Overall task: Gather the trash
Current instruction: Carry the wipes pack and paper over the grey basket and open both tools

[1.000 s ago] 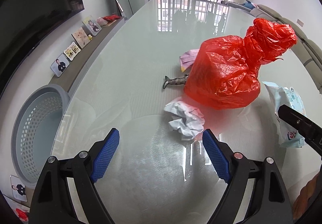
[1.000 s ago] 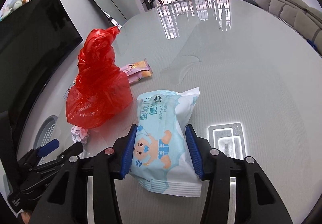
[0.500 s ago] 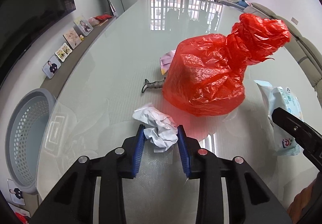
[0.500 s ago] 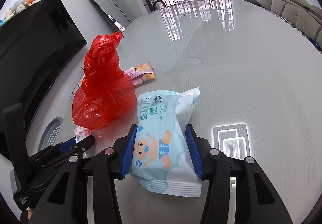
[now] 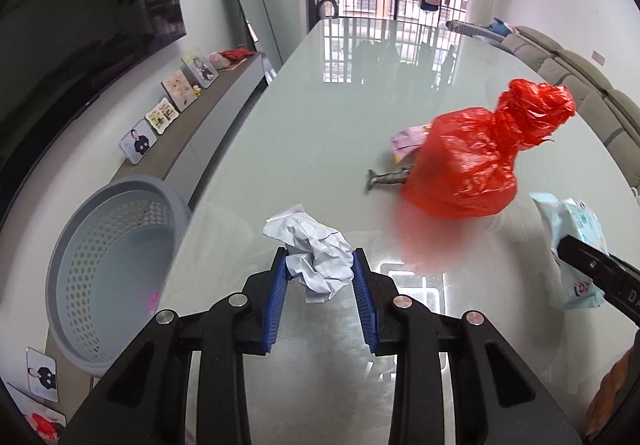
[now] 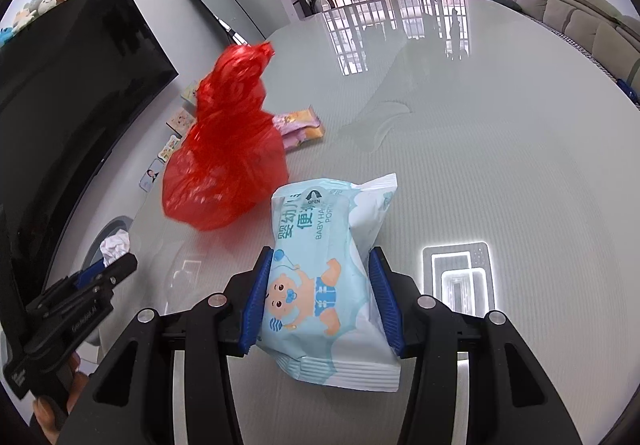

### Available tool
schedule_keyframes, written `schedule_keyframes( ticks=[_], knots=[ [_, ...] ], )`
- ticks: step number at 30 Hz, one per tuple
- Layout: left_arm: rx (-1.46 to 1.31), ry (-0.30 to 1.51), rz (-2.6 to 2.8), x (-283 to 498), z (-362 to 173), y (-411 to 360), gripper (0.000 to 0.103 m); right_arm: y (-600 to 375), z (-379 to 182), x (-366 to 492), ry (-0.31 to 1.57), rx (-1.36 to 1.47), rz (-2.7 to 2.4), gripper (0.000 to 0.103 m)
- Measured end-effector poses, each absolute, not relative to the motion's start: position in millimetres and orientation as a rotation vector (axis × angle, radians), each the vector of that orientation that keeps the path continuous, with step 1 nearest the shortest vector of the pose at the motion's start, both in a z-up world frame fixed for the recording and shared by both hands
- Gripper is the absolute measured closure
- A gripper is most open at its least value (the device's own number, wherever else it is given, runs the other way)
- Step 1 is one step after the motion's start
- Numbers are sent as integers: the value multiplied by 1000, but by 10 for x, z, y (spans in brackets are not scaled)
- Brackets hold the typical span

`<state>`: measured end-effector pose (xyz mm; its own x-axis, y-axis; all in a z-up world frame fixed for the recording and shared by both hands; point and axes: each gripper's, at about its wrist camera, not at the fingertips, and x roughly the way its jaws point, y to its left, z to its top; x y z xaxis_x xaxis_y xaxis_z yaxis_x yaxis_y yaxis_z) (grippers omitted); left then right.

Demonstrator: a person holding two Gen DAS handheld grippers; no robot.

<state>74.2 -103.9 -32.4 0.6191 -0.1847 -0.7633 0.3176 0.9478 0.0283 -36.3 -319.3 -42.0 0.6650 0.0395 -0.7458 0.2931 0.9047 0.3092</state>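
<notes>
The left gripper (image 5: 320,285) is pinching a crumpled paper wad (image 5: 314,249) above the glass table (image 5: 312,117); the right gripper (image 6: 322,301) is clamping a wet-wipes pack (image 6: 328,265). Beyond both, a red bag (image 5: 472,161) is standing, with the grey basket (image 5: 108,269) lying off left

A crumpled white paper ball (image 5: 314,257) is held off the glass. A knotted red plastic bag (image 5: 476,161) stands upright farther right. A pale-blue wipes pack (image 6: 332,277) is clamped lengthwise.
</notes>
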Motion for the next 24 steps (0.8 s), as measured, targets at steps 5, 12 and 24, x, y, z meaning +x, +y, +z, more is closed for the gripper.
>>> schedule_keyframes(
  ticks=[5, 12, 24],
  knots=[
    [138, 865, -256, 767, -388, -717, 71, -2783, -443, -405, 892, 389, -89, 56],
    [95, 867, -174, 906, -441, -102, 71, -1971, -355, -98, 911, 304, 58, 56],
    [19, 887, -3, 1260, -627, 1091, 71, -590, -311, 886, 933, 141, 266, 56]
  ],
)
